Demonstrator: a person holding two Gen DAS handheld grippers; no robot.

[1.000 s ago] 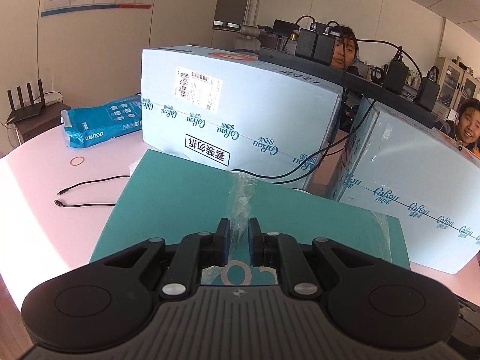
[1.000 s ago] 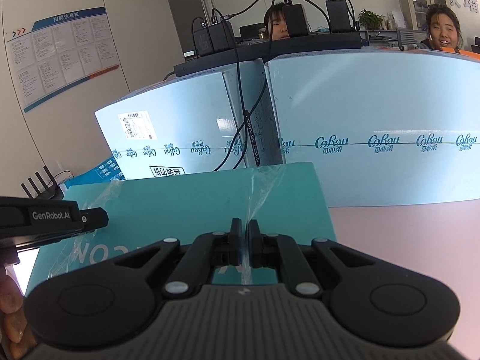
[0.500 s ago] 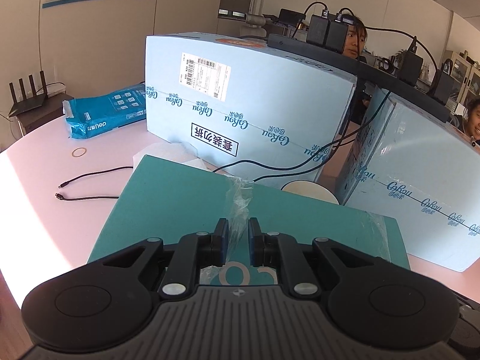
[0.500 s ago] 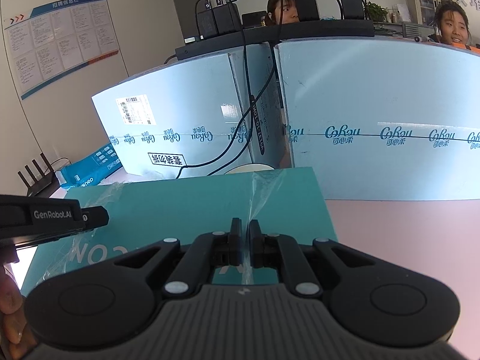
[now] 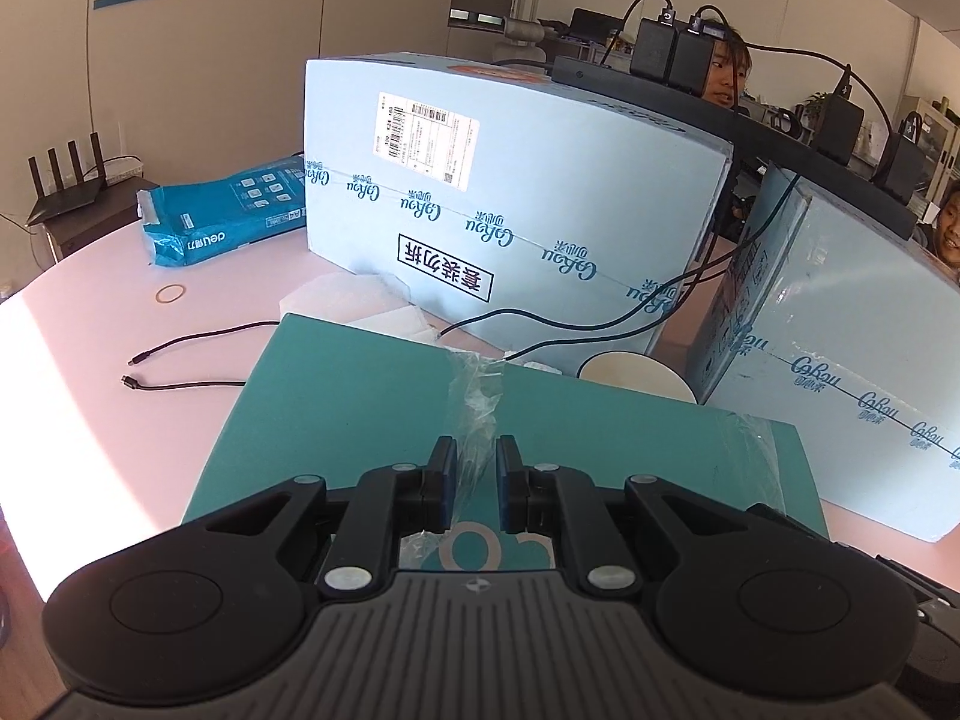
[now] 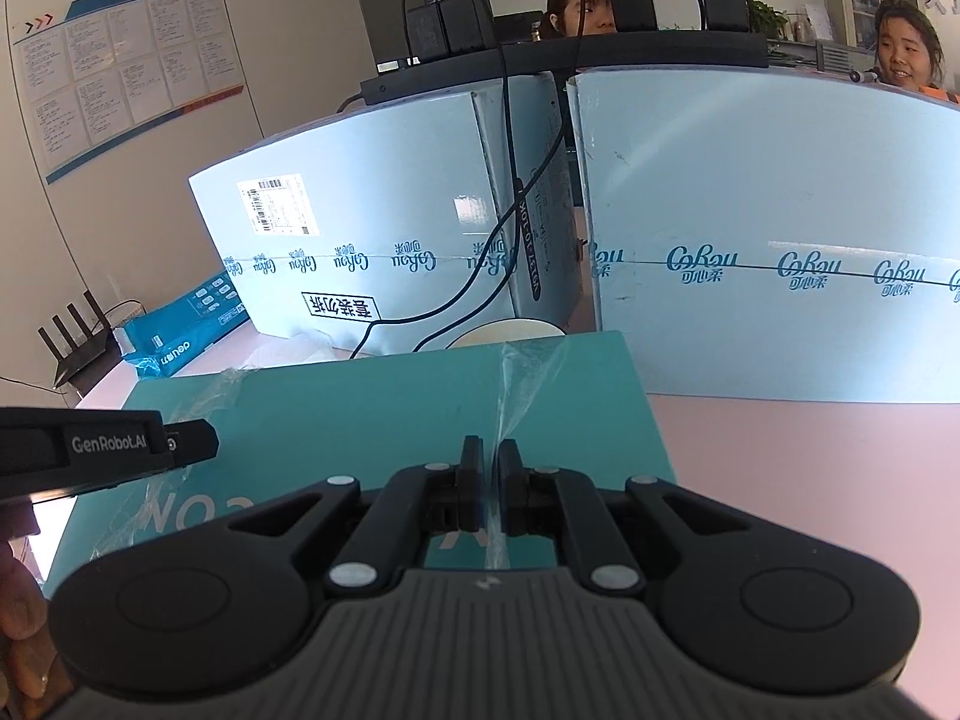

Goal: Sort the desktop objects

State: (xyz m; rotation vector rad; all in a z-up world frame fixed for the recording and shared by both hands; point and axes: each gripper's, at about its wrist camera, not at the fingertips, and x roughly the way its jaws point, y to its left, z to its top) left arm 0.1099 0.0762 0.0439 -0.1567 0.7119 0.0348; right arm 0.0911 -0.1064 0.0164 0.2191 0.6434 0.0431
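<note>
The pink bench [image 5: 72,372] carries two pale blue cartons along its far side: the left carton [image 5: 510,210] with a shipping label, and the right carton [image 6: 780,240], set at an angle with a narrow gap between them. A black power strip [image 6: 570,60] with plugged adapters lies across their tops, and its cables hang down the gap.

In front of them a flat teal box [image 5: 360,408] lies toward the near edge, with loose clear tape [image 5: 474,390] running up its middle and over its corners. Each claw is at the box's near side. The left claw [image 5: 476,480] has its jaws narrowly apart, a crumpled strip of the tape standing between them. The right claw [image 6: 491,480] is nearly closed on a thin tape strip.

A blue paper ream [image 5: 228,216] lies toward the far left edge. A white round dish [image 5: 636,375] peeks out behind the box, beside white tissue [image 5: 348,300]. A black cable [image 5: 180,360] and a rubber band [image 5: 170,294] lie on the left.
</note>
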